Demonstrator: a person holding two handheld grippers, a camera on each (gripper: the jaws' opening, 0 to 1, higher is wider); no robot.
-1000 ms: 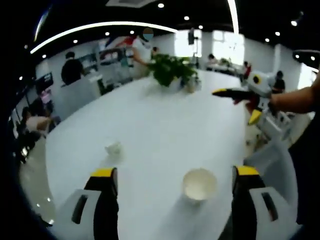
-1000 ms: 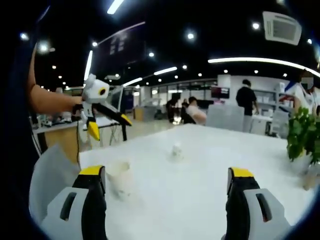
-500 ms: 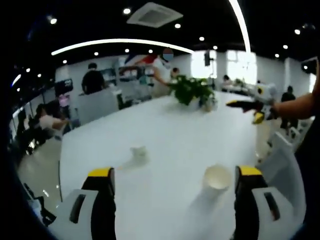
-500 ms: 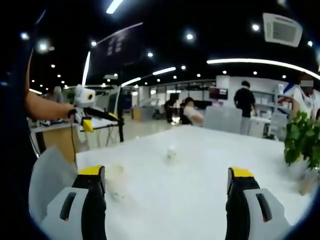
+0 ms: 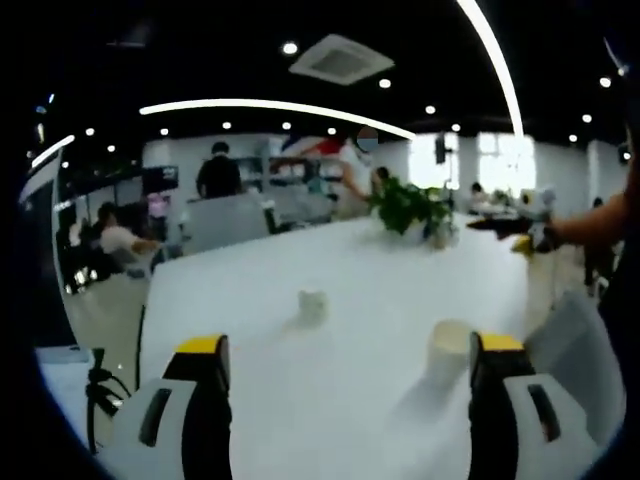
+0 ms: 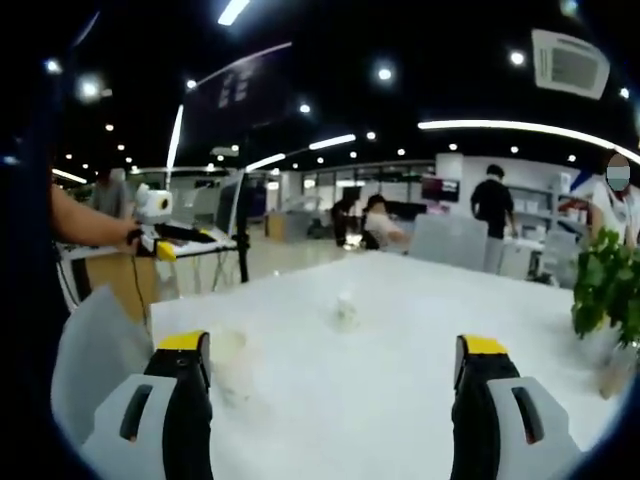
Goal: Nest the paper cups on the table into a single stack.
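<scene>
Two white paper cups stand apart on the white table (image 5: pixel 300 400). The larger cup (image 5: pixel 447 345) is upright just left of my left gripper's right jaw. The smaller cup (image 5: pixel 312 305) sits farther out, near the middle. My left gripper (image 5: pixel 350 347) is open with nothing between its jaws. In the right gripper view the larger cup (image 6: pixel 228 355) is close to the left jaw and the smaller cup (image 6: pixel 345 312) is beyond it. My right gripper (image 6: pixel 333 346) is open and holds nothing. Each gripper also shows in the other's view, the right gripper (image 5: pixel 522 238) and the left gripper (image 6: pixel 160 235), both off the table's edge.
A potted plant (image 5: pixel 405 205) stands at the far end of the table, also the plant (image 6: pixel 605 285) at the right. A grey chair (image 5: pixel 575 340) sits by the table edge, the same chair (image 6: pixel 90 350). Several people and desks fill the background.
The left view has swung, so both cups now sit farther right and higher in it. In the right view the left gripper has drawn away to the left. The cups have not moved.
</scene>
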